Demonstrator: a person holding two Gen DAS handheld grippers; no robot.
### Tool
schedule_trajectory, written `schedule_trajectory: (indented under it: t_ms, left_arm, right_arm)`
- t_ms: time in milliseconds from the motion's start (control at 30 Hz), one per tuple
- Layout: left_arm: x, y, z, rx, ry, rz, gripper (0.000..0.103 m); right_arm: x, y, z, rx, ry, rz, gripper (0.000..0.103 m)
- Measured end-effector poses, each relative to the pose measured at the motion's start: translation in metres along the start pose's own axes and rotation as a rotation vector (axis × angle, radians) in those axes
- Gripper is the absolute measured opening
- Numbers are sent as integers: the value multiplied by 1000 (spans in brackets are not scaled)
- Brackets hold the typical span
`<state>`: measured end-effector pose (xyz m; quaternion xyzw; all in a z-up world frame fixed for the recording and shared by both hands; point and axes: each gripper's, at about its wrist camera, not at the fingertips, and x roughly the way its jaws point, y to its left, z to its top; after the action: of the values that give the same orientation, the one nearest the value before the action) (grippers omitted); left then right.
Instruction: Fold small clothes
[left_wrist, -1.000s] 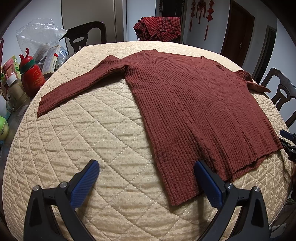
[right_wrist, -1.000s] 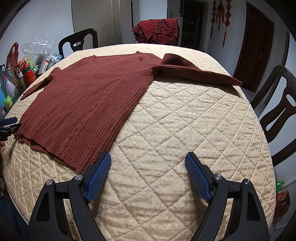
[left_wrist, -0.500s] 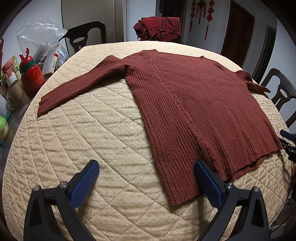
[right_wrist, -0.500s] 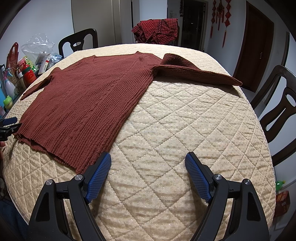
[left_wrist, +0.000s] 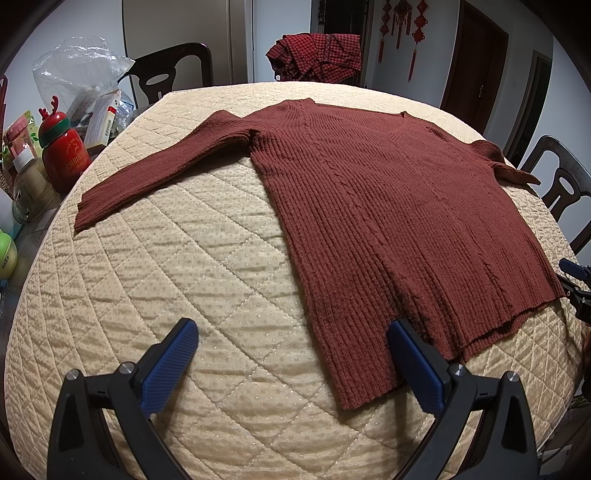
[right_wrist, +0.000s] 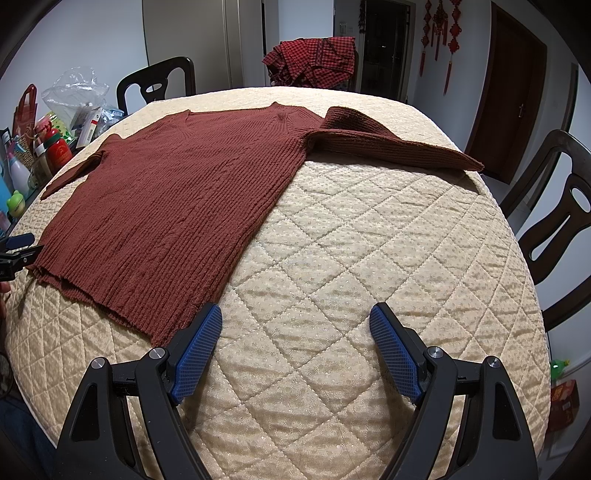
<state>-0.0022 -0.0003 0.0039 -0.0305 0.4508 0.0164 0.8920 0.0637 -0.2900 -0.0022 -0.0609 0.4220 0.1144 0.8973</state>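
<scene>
One rust-red sweater (left_wrist: 388, 206) lies flat on the quilted counter (left_wrist: 166, 280), both sleeves spread — two claws, left claw (left_wrist: 291, 363) and right claw (right_wrist: 295, 349), gape wide at its hem, grasping nothing.

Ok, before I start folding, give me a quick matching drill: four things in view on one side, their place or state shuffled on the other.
1. brown sweater
2. checked shirt
3. red bottle
4. left gripper

a. open, at the near hem corner
b. upright beside the quilt's left edge
c. spread flat, sleeves out
d. heaped behind the table's far edge

Pairs: 1-c, 2-d, 3-b, 4-a
</scene>
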Motion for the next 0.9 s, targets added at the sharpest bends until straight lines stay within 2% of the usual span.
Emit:
schedule_trajectory:
  t_ms: [900]
  left_arm:
    - [-2, 7, 0, -4, 4, 2, 103]
  right_arm:
    - [1, 0, 2, 25, 31, -16, 82]
